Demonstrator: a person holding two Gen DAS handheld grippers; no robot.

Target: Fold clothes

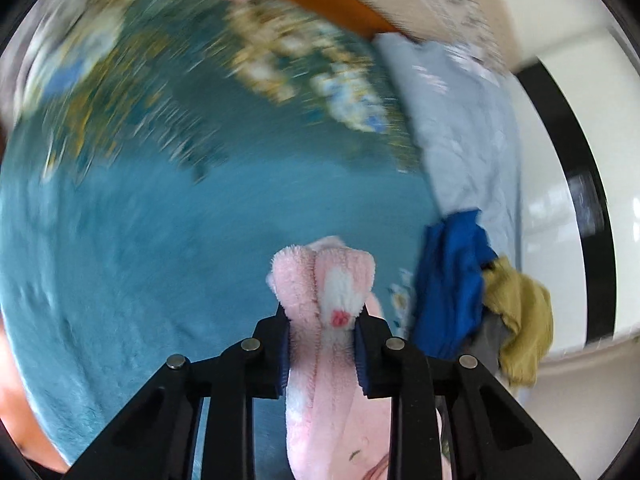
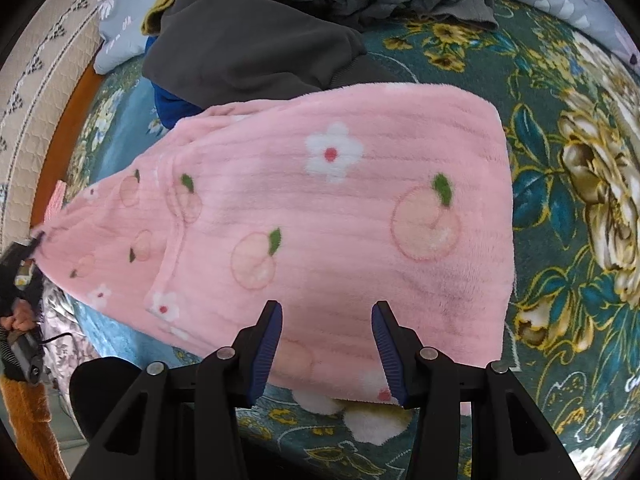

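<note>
Smeared teal bedspread (image 1: 152,232), pink fleece garment (image 1: 324,288) bunched in left tool (image 1: 322,320)

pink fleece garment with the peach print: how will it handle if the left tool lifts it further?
The pink fleece garment with peach print is probably floppy: it bunches into a thick wad between the left tool fingers. Likely light for its bulk, given the fluffy pile. Probably not slippery; the plush nap should grip the ribbed pads.
</note>
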